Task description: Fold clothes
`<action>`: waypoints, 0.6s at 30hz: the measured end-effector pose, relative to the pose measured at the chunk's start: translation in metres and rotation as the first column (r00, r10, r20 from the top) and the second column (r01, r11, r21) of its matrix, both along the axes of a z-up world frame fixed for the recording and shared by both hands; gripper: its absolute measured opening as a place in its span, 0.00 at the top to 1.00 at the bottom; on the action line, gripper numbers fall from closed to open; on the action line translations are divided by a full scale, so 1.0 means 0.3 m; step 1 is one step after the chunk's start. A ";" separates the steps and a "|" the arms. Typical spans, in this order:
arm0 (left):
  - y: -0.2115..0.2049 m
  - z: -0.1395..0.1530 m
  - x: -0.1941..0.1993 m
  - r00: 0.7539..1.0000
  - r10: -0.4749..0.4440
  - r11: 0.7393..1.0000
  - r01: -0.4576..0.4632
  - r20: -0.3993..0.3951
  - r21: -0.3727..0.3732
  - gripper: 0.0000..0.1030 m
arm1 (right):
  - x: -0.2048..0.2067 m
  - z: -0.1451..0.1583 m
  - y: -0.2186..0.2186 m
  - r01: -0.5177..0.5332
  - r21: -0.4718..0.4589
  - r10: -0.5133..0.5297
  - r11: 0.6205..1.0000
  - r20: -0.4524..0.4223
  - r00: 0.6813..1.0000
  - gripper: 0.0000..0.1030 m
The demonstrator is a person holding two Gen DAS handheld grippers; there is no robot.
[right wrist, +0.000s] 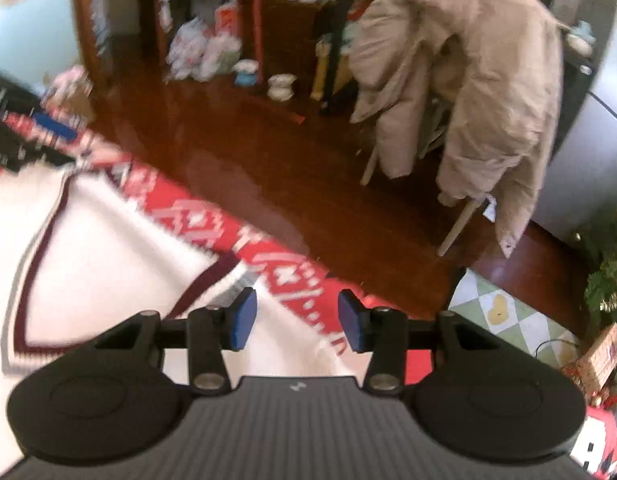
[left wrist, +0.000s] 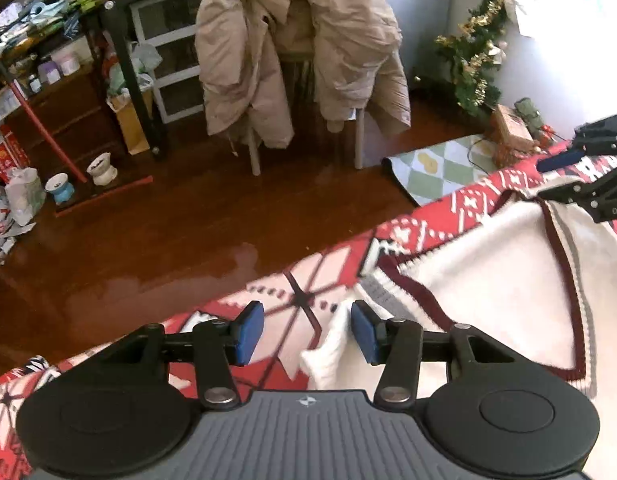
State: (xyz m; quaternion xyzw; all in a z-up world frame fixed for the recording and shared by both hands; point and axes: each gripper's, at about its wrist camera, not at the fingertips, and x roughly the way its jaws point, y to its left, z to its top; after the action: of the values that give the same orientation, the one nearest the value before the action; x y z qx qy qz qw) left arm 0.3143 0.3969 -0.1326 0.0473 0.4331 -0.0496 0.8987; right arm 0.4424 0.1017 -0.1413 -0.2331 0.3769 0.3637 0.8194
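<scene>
A white knit vest (left wrist: 508,288) with a maroon-trimmed V-neck lies flat on a red and white patterned cloth (left wrist: 300,280). My left gripper (left wrist: 307,332) is open over the vest's near-left edge, with a white corner of fabric (left wrist: 328,348) between its blue pads, not clamped. My right gripper shows at the right edge of the left wrist view (left wrist: 588,176). In the right wrist view the right gripper (right wrist: 297,320) is open above the vest's edge (right wrist: 108,248) and the cloth (right wrist: 268,264). The left gripper (right wrist: 24,132) shows blurred at far left.
A chair draped with a beige coat (left wrist: 300,52) stands on the brown wooden floor (left wrist: 188,216) beyond the cloth's edge. Cluttered shelves (left wrist: 48,40), pet bowls (left wrist: 80,178), a green checked mat (left wrist: 440,168) and a small decorated tree (left wrist: 476,56) lie further off.
</scene>
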 end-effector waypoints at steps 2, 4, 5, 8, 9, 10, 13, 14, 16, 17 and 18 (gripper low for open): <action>-0.007 -0.003 -0.008 1.000 -0.009 1.000 0.009 0.007 0.008 0.54 | -0.012 -0.004 0.003 -0.006 -0.001 0.006 1.000 0.011 1.000 0.52; -0.010 0.000 -0.004 1.000 -0.024 1.000 0.024 -0.004 -0.005 0.62 | -0.023 -0.009 0.008 -0.014 -0.003 0.014 1.000 0.015 1.000 0.53; -0.010 0.002 0.001 0.999 -0.035 0.999 0.035 -0.018 -0.024 0.71 | -0.027 -0.012 0.012 -0.021 -0.004 0.021 1.000 0.014 1.000 0.58; -0.025 0.009 0.010 0.996 -0.073 0.997 0.071 -0.046 -0.041 0.86 | -0.037 -0.009 0.036 -0.064 -0.007 0.064 0.998 -0.019 0.998 0.86; -0.034 0.009 0.012 0.996 -0.075 0.997 0.074 -0.050 -0.033 0.87 | -0.047 -0.010 0.051 -0.076 -0.020 0.076 0.997 -0.012 0.997 0.90; -0.041 0.010 0.014 0.996 -0.071 0.997 0.070 -0.055 -0.030 0.91 | -0.056 -0.011 0.064 -0.087 -0.035 0.087 0.996 -0.004 0.996 0.92; -0.068 0.019 0.010 0.998 -0.043 0.999 0.043 -0.050 -0.007 0.94 | -0.084 -0.012 0.094 -0.103 -0.079 0.106 0.992 0.032 0.994 0.96; -0.072 0.029 0.002 0.999 -0.037 0.999 0.038 -0.024 0.009 0.94 | -0.093 -0.010 0.100 -0.101 -0.091 0.106 0.991 0.054 0.993 0.97; -0.079 0.048 -0.013 0.999 -0.028 0.999 0.026 0.029 0.040 0.94 | -0.104 0.002 0.098 -0.080 -0.088 0.089 0.993 0.106 0.990 0.98; -0.082 0.058 -0.021 0.998 -0.023 0.998 0.020 0.055 0.055 0.94 | -0.103 0.010 0.094 -0.060 -0.072 0.069 0.996 0.130 0.989 0.98; -0.087 0.058 -0.025 0.997 -0.021 0.997 0.016 0.070 0.070 0.94 | -0.101 0.018 0.089 -0.041 -0.055 0.049 0.998 0.149 0.988 0.98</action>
State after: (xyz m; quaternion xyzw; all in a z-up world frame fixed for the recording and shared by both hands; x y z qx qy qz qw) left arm 0.3068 0.3709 -0.1151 0.0842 0.4020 -0.0409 0.9108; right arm 0.4119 0.1285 -0.1359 -0.2895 0.3179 0.3536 0.8307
